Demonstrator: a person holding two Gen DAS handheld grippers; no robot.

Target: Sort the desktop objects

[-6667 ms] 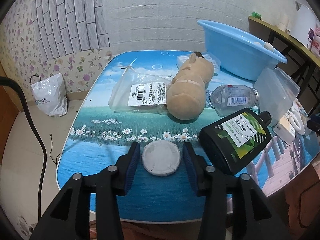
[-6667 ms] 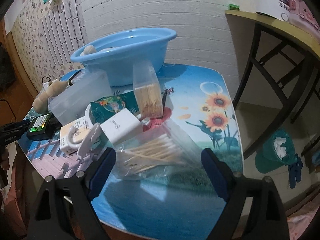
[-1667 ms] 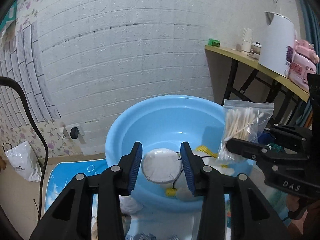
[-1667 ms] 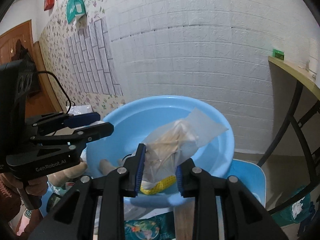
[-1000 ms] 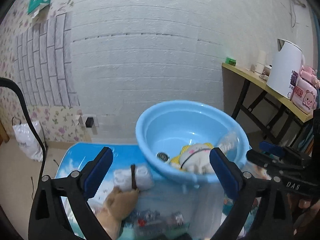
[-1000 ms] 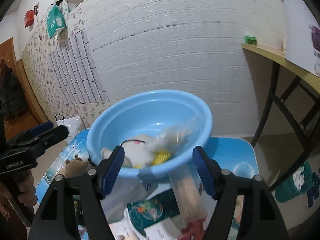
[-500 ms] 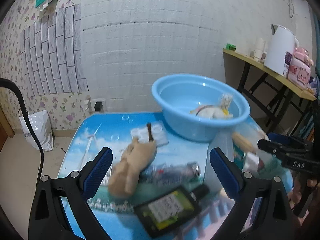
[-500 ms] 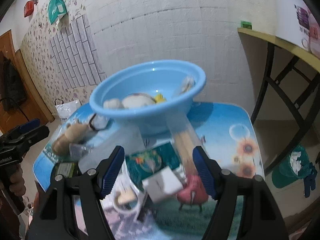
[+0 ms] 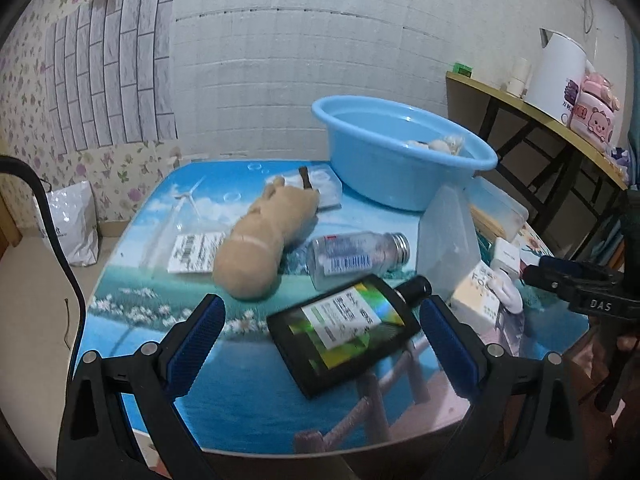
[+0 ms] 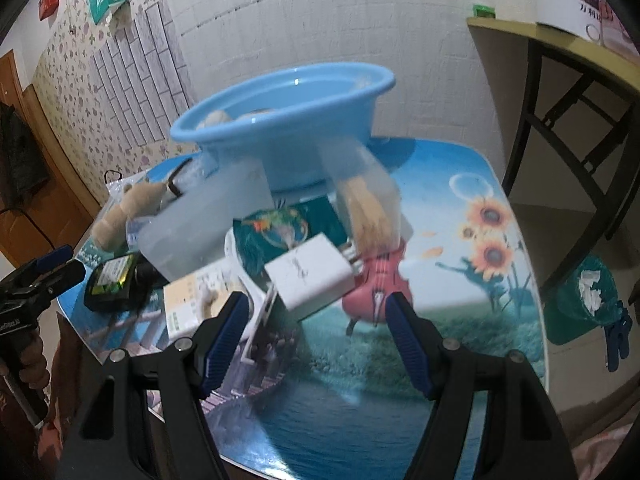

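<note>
The left gripper [image 9: 318, 344] gapes wide and empty. Just ahead, between its jaws, lies a flat black rigid plastic bottle [image 9: 346, 330]: probably heavy and slick, so best gripped across its narrow sides. The right gripper [image 10: 316, 334] is also open and empty.

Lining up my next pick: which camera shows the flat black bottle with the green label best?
The left wrist view: the flat black bottle with the green label lies whole between the open left tongs. The right wrist view shows it small, at the table's left edge, partly hidden.

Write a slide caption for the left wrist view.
Open left tongs above a flat black bottle, blue plastic basin behind.
</note>
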